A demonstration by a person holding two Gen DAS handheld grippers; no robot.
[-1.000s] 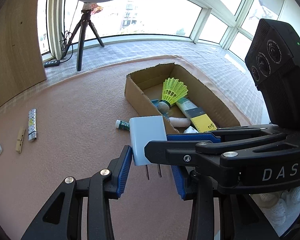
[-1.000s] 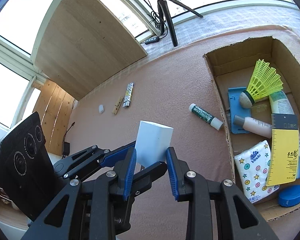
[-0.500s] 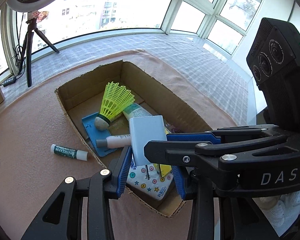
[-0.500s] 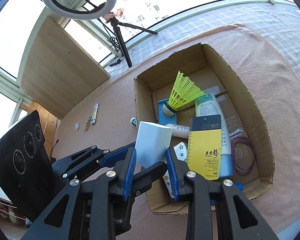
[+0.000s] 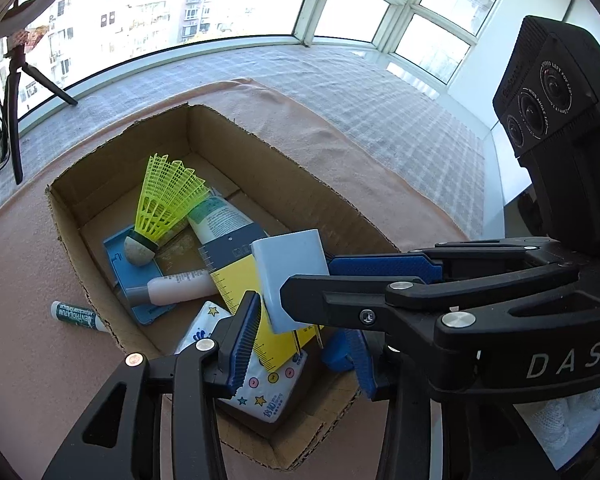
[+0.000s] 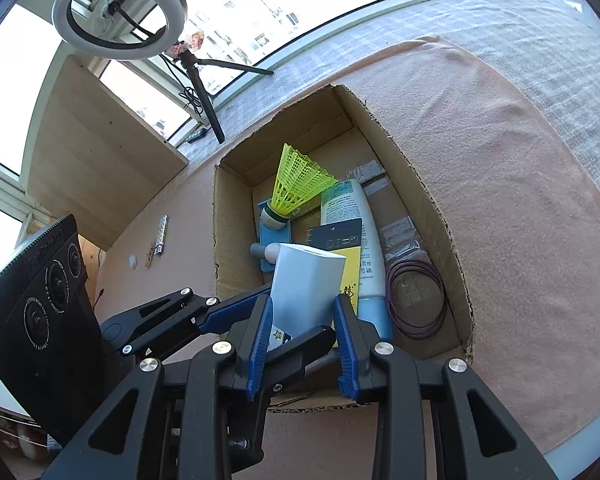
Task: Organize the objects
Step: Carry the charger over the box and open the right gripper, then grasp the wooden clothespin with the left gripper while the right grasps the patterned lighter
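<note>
A white plug charger (image 5: 288,276) (image 6: 306,288) hangs tilted over the near end of an open cardboard box (image 5: 228,124) (image 6: 420,184). My right gripper (image 6: 302,312) (image 5: 308,276) has its blue pads on the charger's two sides, and its jaws are starting to open. My left gripper (image 5: 302,318) is opening; its pads (image 5: 240,340) stand off the charger's lower end, where the prongs show. In the box lie a yellow shuttlecock (image 5: 168,200) (image 6: 296,188), a white tube (image 6: 352,232), a yellow ruler card (image 5: 240,276) and a tissue pack (image 5: 260,388).
A green lip balm stick (image 5: 76,314) lies on the pink cloth just outside the box's left wall. A dark hair tie (image 6: 416,300) lies on the box floor. Farther left are a clothespin (image 6: 150,258) and a patterned strip (image 6: 162,234). A ring light (image 6: 120,12) on a tripod stands by the window.
Both grippers carried the charger from above the pink cloth to over the box. The left pads have spread away from it, and the charger now leans over instead of standing upright.
</note>
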